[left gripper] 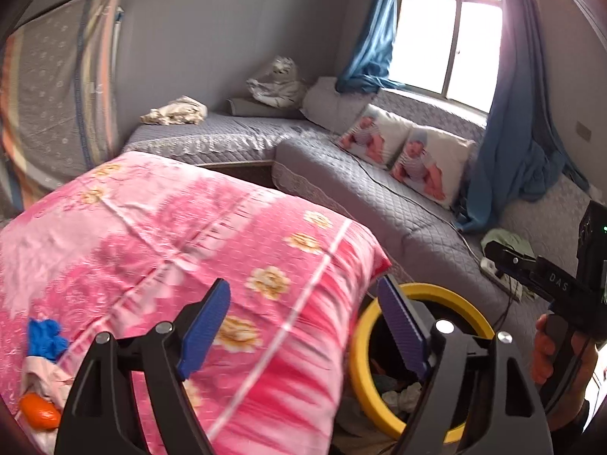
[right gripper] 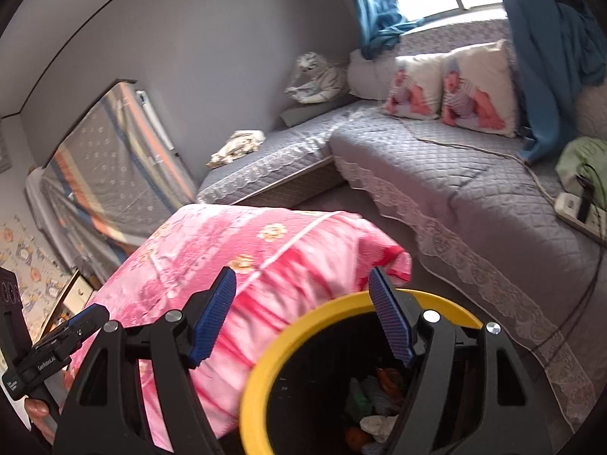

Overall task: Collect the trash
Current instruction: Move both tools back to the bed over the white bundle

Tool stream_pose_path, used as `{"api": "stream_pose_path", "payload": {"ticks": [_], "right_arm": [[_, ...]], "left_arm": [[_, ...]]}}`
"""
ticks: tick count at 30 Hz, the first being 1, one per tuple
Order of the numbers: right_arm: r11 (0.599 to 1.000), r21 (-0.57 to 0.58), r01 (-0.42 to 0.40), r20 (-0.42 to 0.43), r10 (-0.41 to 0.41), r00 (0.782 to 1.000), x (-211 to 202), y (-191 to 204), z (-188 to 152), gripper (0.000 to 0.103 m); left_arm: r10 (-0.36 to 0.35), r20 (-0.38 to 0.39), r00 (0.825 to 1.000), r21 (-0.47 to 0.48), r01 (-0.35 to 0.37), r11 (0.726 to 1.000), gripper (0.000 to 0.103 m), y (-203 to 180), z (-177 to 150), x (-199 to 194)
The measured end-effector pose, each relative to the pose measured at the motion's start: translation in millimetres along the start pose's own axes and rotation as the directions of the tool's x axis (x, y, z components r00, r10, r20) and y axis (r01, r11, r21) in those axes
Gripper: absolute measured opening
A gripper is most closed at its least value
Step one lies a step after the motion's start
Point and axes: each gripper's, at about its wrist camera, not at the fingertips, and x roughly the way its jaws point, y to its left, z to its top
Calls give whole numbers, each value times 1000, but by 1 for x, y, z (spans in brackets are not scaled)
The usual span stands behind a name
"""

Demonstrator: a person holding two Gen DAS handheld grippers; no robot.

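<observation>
A black bin with a yellow rim point(right gripper: 258, 379) stands on the floor beside a table under a pink flowered cloth point(left gripper: 189, 235). Several crumpled scraps of trash point(right gripper: 375, 398) lie inside the bin. My right gripper point(right gripper: 303, 314) hangs over the bin's mouth, open, with nothing between its blue pads. My left gripper point(left gripper: 303, 326) is open too and empty, above the cloth's right edge, with the bin's yellow rim point(left gripper: 360, 360) just right of it. On the cloth at the far left lie a crumpled blue scrap point(left gripper: 43, 335) and an orange piece point(left gripper: 38, 413).
A grey quilted corner sofa point(right gripper: 474, 189) runs behind and to the right, with two printed pillows point(right gripper: 447, 87) and a toy tiger point(right gripper: 322, 79). A power strip point(right gripper: 576, 208) with cables and a green cloth point(right gripper: 580, 159) lie on its right end. A mattress point(left gripper: 57, 94) leans against the left wall.
</observation>
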Motion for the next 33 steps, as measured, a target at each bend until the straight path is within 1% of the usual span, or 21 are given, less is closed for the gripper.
{"api": "stream_pose_path", "payload": {"ticks": [5, 7, 9, 12, 15, 17, 19, 20, 22, 25, 26, 28, 30, 33], "right_arm": [[990, -85, -115, -23, 113, 993, 19, 61, 6, 71], [979, -120, -165, -39, 161, 986, 27, 89, 7, 71], [961, -158, -226, -60, 219, 974, 35, 118, 6, 72], [935, -214, -282, -95, 267, 959, 45, 160, 1, 74], [899, -253, -359, -158, 328, 932, 56, 199, -8, 74], [876, -279, -395, -197, 350, 916, 61, 223, -16, 74], [842, -315, -437, -254, 369, 894, 68, 248, -27, 74], [831, -326, -450, -271, 374, 887, 69, 256, -32, 74], [799, -349, -489, -327, 385, 863, 76, 278, -44, 74], [765, -366, -529, -405, 381, 831, 87, 300, -60, 74], [754, -367, -545, -434, 379, 817, 92, 307, -64, 74], [733, -375, -567, -483, 368, 795, 99, 320, -75, 74], [706, -382, -597, -532, 360, 766, 106, 334, -84, 74], [685, -386, -618, -581, 340, 739, 117, 350, -94, 74]], "left_arm": [[91, 47, 995, -42, -90, 995, 80, 44, 1, -38], [141, 64, 988, -56, -137, 989, 81, 63, -1, -55], [182, 74, 980, -83, -176, 981, 82, 80, -6, -72], [239, 80, 968, -115, -229, 967, 83, 106, -17, -100], [298, 83, 951, -131, -286, 949, 83, 126, -33, -124], [327, 73, 942, -150, -314, 937, 84, 140, -45, -138], [340, 59, 938, -172, -326, 930, 84, 152, -56, -149], [347, 51, 937, -189, -332, 924, 84, 157, -63, -155], [344, 41, 938, -213, -328, 920, 84, 161, -76, -163], [344, 16, 939, -215, -333, 918, 84, 161, -96, -167], [343, 6, 939, -214, -334, 918, 84, 160, -101, -165], [324, -20, 946, -218, -320, 922, 84, 162, -111, -161], [307, -37, 951, -223, -308, 925, 84, 163, -118, -155], [295, -53, 954, -236, -299, 925, 84, 167, -125, -145]]}}
